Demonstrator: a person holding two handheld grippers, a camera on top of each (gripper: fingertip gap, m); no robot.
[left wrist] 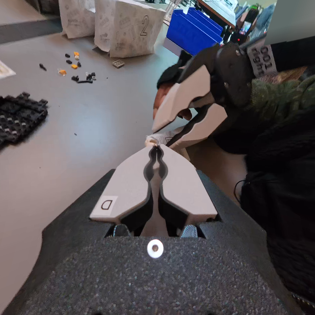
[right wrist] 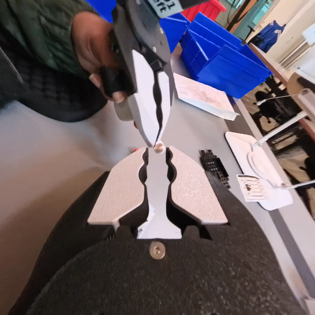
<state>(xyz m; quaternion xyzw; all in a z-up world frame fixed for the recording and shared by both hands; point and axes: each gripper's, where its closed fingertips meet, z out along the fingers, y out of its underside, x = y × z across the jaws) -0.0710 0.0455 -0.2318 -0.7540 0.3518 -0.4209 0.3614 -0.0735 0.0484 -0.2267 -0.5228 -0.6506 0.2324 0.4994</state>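
My left gripper point(left wrist: 156, 148) is shut, pinching the edge of a small white round piece point(left wrist: 151, 142) with a hole in it, just above the grey table point(left wrist: 95, 129). In the right wrist view the left gripper point(right wrist: 156, 144) comes down from above, holding that piece point(right wrist: 159, 148). My right gripper point(right wrist: 157, 150) is open, its two fingertips on either side of the piece without closing on it. It also shows in the left wrist view point(left wrist: 161, 139), open, over a crumpled printed paper bag point(left wrist: 166, 136).
A black brick assembly point(left wrist: 18, 117) lies at the left, also seen in the right wrist view point(right wrist: 214, 167). Loose black and orange small pieces point(left wrist: 76, 68), upright paper bags point(left wrist: 126, 29), a flat paper bag point(right wrist: 204, 98), blue bins point(right wrist: 221, 56) and a white lamp base point(right wrist: 255, 170) are farther off.
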